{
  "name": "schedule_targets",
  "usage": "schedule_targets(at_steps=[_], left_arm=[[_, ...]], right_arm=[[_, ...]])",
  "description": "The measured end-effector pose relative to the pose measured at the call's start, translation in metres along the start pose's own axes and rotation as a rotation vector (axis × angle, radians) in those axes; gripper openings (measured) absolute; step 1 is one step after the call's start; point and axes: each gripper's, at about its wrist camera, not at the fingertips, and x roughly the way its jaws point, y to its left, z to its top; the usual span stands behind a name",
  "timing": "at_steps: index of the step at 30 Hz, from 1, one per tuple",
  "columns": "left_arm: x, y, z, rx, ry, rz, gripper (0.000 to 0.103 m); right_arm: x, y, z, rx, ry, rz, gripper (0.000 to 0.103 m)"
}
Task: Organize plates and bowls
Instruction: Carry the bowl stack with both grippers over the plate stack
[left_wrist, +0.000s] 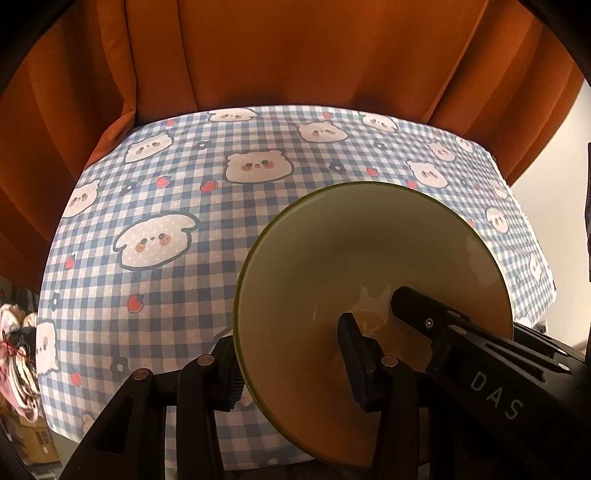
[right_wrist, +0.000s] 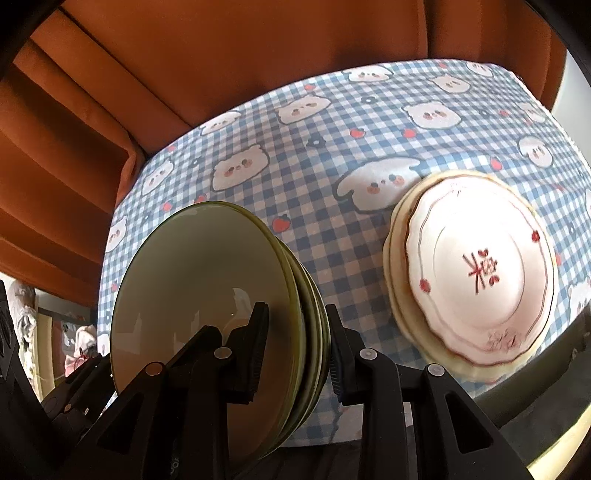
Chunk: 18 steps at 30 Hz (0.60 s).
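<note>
Both sets of jaws are pinching opposite rims of the green bowl stack (right_wrist: 207, 295), left gripper (left_wrist: 291, 365) on one side and right gripper (right_wrist: 295, 350) on the other, so I'd keep both hands level while carrying it over the desk (right_wrist: 314, 177), with the pink plates (right_wrist: 476, 273) just right of the right jaws.

A stack of bowls (right_wrist: 221, 295) is held up over the near edge of the tablecloth (right_wrist: 317, 177). The left gripper (left_wrist: 291, 363) has one finger outside the rim and one inside. The right gripper (right_wrist: 295, 332) bites the other side the same way. To the right of the bowls, a stack of plates (right_wrist: 476, 280) sits on the cloth. A curtain (left_wrist: 295, 51) hangs behind the table
</note>
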Motion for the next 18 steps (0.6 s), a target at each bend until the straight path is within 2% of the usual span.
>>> schedule_targets(at_steps=[9, 18], left_arm=[[-0.003, -0.032, 0.003, -0.082, -0.033, 0.037, 0.044], [0.001, -0.074, 0.007, -0.112, -0.049, 0.062, 0.044]], right_arm=[[-0.011, -0.026, 0.020, -0.100, 0.001, 0.036, 0.033], [-0.023, -0.062, 0.036, -0.142, 0.004, 0.062, 0.033]])
